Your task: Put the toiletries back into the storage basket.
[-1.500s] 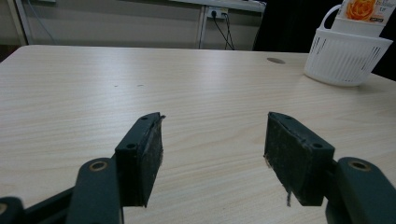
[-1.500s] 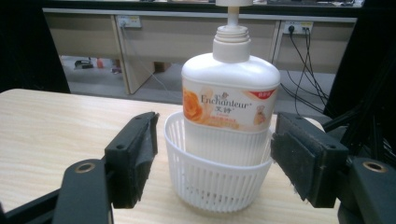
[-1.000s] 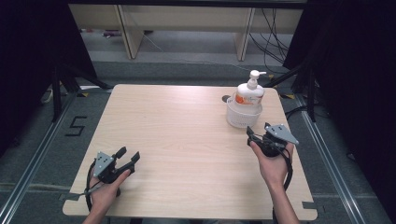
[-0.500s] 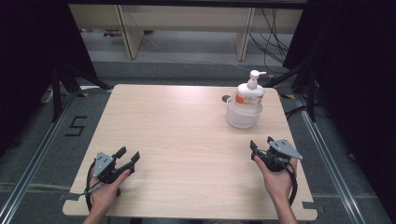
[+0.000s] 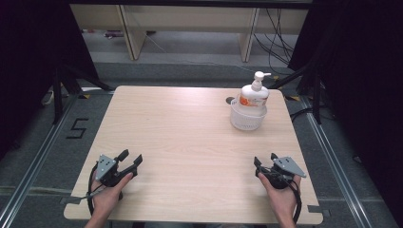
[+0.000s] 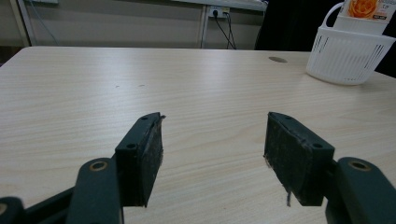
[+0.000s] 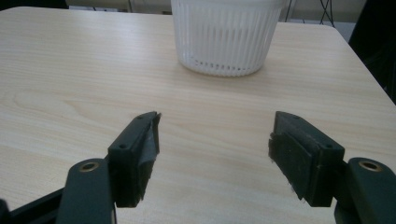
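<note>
We've pulled the right gripper [image 5: 265,164] back from the white basket [image 5: 246,118] w/ the pump bottle [image 5: 253,95] standing in it, jaws apart & empty like the left gripper [image 5: 131,157], so placing looks done.

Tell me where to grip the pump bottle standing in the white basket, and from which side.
Grip the pump bottle at its shoulder or neck, above the white basket rim, coming level from the near right with the right gripper. The basket wall hides its lower body, it stands upright, and the nozzle points right, so the fingers probably fit best below it.
</note>
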Available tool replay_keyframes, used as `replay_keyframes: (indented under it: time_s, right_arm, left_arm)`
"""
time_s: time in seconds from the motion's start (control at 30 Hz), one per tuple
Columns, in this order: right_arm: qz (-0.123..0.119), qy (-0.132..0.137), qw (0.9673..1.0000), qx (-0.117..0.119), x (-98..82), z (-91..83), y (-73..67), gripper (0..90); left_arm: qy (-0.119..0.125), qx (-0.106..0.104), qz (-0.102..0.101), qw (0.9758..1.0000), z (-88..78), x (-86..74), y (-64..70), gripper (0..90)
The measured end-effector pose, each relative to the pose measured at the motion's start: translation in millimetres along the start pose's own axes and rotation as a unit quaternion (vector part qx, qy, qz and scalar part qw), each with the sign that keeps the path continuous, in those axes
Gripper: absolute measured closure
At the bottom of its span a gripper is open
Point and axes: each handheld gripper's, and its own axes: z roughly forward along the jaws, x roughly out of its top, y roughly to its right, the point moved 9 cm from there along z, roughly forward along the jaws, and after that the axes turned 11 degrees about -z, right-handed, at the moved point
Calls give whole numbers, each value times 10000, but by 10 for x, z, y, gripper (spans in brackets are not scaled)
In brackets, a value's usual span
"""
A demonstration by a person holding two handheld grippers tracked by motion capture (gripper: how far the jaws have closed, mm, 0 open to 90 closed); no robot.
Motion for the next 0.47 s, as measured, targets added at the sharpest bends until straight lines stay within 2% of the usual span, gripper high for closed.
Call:
replay_keyframes:
  time_s: [0.03,0.07,0.1,0.13,0.17,0.2,0.3,0.37,0.4,0.47]
  right_arm:
    - [104,65,9999,29,0,8,-30,331]
    - [-122,74,9999,-5,-8,15,5,331]
    - [-136,54,9999,17,-11,7,7,331]
    - [-74,72,9999,51,-10,14,-9,331]
    - [147,11,9999,54,-23,-6,-42,331]
    - [-120,31,9999,33,-26,-5,0,330]
    - [-2,37,9999,96,-54,-3,-18,330]
    - [-113,16,9999,-11,-73,-7,15,330]
    - [182,-7,9998,31,-84,-15,-27,329]
    - [-51,-11,10000,-4,-89,-22,20,329]
  left_arm:
    - [9,-14,-10,10000,-1,2,2,363]
    - [-91,54,13,9999,-20,-8,-9,362]
    - [-64,36,1,10000,-15,-5,-8,362]
    - [-56,16,1,10000,-11,-4,-6,362]
    - [-22,-23,-2,10000,0,-1,-1,362]
    - [-38,-15,2,10000,-1,-3,-1,362]
    - [-100,21,4,9999,-9,-10,-4,363]
    - [-105,21,4,9999,-10,-9,-7,363]
    - [-39,-33,-12,10000,1,-2,-2,363]
    - [-54,-26,-27,10000,-1,-4,-2,364]
